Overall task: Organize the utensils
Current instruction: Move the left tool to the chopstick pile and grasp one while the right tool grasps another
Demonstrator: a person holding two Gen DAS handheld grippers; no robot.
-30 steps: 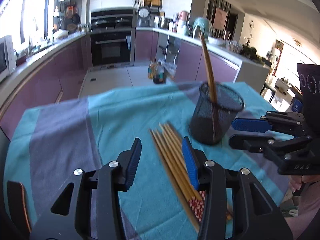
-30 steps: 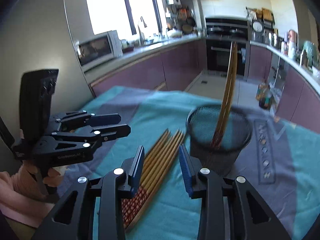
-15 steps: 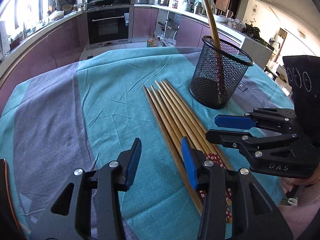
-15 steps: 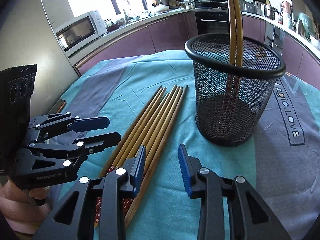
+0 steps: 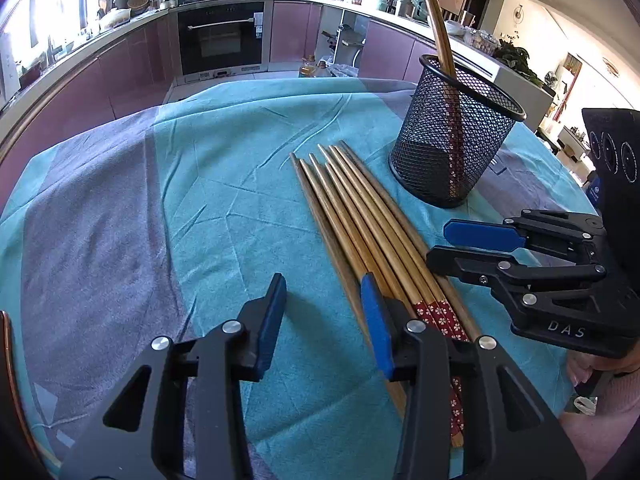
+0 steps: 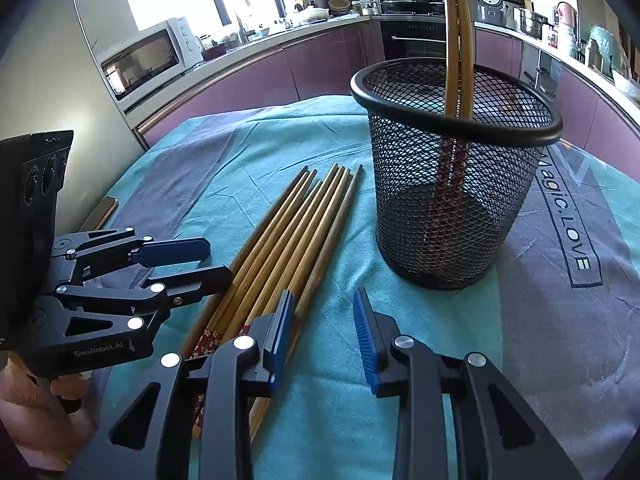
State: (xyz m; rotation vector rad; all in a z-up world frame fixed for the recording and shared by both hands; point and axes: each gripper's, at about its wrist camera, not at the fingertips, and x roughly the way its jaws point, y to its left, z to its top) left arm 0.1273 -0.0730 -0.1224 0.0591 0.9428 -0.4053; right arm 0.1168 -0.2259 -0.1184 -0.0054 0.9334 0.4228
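Your left gripper [image 5: 322, 316] hangs low over the teal cloth [image 5: 224, 168], jaws apart with nothing but cloth between them. The chopsticks [image 5: 360, 224] lie flat in a tight bundle just right of that gap; your right finger [image 5: 376, 336] sits over the leftmost sticks near their red-patterned ends, though you cannot tell whether it touches them. Your right gripper [image 6: 322, 334] also stands apart, its jaws closing at this moment, and only cloth shows between them. Seen from that camera the bundle [image 6: 288, 232] runs from the near left up toward the far right, and the left finger [image 6: 280, 340] covers the rightmost stick; the gap itself lies just right of the bundle. So the two grippers flank the patterned ends, one on each side, neither gripping a stick. The mesh cup [image 6: 452, 168] stands upright on the cloth beyond the bundle, to its right and close to the stick tips but apart from them. Two chopsticks [image 6: 456, 40] already stand in it, leaning against the rim, patterned ends down. Your hand [image 5: 596, 372] shows at the right edge in the left camera.
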